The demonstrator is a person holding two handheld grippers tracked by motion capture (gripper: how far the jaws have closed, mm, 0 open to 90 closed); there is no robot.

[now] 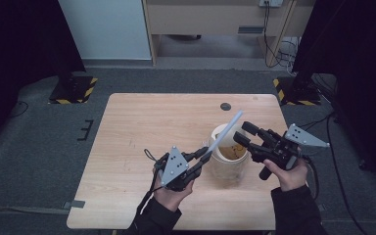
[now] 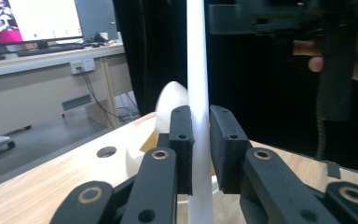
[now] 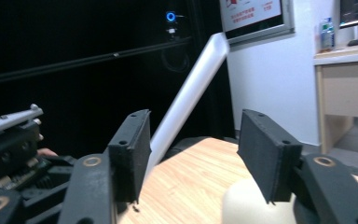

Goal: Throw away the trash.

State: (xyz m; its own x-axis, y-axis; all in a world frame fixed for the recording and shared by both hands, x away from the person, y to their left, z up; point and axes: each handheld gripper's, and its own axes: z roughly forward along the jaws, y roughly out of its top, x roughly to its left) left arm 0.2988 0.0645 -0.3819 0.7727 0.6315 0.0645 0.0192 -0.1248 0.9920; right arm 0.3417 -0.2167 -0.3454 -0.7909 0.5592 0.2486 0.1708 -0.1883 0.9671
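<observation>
Above the light wooden table (image 1: 137, 127), the left gripper (image 1: 206, 155) pinches a long white plastic straw (image 1: 225, 132) that slants up over a pale round paper cup (image 1: 227, 169) standing near the table's right side. Just beside it, the right gripper (image 1: 241, 133) has its jaws spread over the cup's rim, nothing between them.

L gripper (image 1: 203, 157) jaws clamped, R gripper (image 1: 241, 134) seemingly half-open

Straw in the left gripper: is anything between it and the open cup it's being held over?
Nothing visible blocks it. The left gripper is shut on the white straw, which slants across the cup's open mouth. The right gripper hangs open over the cup's far side, apart from the straw.
</observation>
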